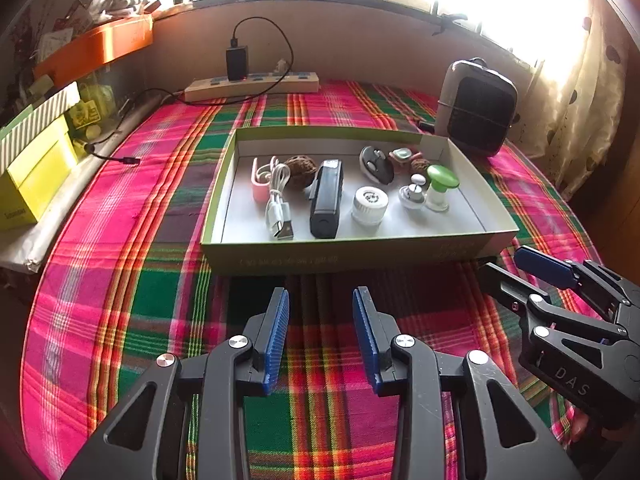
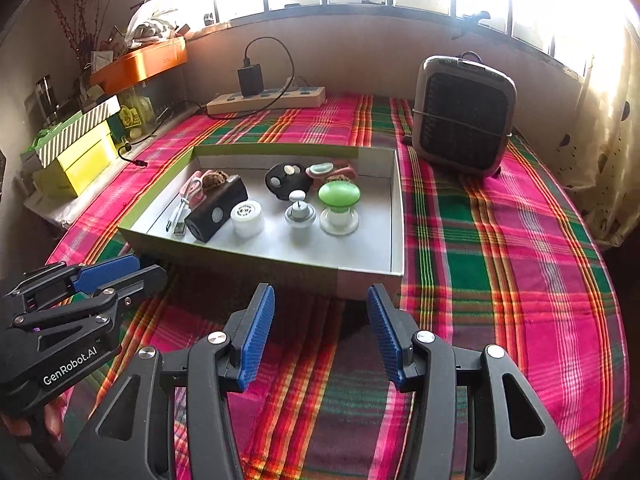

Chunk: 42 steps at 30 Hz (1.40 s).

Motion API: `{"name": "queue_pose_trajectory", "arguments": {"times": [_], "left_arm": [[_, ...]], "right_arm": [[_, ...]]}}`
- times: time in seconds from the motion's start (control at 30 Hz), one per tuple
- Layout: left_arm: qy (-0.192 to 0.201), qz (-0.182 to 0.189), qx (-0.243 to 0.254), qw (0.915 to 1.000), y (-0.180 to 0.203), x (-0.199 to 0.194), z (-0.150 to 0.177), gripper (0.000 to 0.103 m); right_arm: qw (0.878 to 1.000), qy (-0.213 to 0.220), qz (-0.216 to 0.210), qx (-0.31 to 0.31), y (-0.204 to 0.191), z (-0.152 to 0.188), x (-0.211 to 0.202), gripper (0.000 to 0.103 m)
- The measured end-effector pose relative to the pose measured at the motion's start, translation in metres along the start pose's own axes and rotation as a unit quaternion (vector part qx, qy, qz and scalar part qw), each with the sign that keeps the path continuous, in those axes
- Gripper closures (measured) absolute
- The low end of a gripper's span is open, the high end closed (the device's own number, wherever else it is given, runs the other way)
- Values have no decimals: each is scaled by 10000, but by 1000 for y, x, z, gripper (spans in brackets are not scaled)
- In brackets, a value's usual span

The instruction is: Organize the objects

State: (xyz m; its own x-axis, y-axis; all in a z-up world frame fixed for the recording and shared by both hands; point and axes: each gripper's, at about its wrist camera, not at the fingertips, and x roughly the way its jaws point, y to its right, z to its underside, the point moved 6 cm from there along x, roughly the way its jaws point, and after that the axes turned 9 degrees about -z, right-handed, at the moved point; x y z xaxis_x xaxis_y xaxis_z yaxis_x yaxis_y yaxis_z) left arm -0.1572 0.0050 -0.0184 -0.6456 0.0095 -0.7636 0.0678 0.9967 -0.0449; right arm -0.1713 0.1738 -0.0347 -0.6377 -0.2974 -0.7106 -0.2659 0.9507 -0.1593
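Both grippers hover over the plaid cloth [image 1: 120, 240] just short of the box [image 1: 352, 246]: the left gripper [image 1: 320, 322] and right gripper [image 2: 320, 320] each stand with blue pads apart and nothing between them. Behind the box stand a heater [image 2: 464, 120] and a power strip [image 1: 252, 86]. Inside the box lie a black case [image 1: 326, 200], a green-topped jar [image 1: 440, 186], a white cap [image 1: 370, 204], a white cable [image 1: 278, 204] and other small pieces.
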Motion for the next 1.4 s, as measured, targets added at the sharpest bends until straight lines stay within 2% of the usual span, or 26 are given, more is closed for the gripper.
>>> {"name": "queue_pose_trajectory", "arguments": {"times": [0.27, 0.43, 0.83, 1.4], "left_arm": [[-104, -329, 40, 9994, -12, 3, 19, 71], [-106, -375, 119, 9992, -9, 3, 26, 71], [-9, -527, -26, 9986, -3, 0, 31, 71], [-15, -509, -88, 9987, -4, 0, 31, 71]], "right_arm": [[9994, -268, 153, 145, 6, 24, 3, 54], [9986, -423, 248, 179, 9, 35, 3, 54], [9986, -391, 326, 137, 4, 44, -3, 53], [9981, -373, 435, 205, 3, 46, -4, 52]]}}
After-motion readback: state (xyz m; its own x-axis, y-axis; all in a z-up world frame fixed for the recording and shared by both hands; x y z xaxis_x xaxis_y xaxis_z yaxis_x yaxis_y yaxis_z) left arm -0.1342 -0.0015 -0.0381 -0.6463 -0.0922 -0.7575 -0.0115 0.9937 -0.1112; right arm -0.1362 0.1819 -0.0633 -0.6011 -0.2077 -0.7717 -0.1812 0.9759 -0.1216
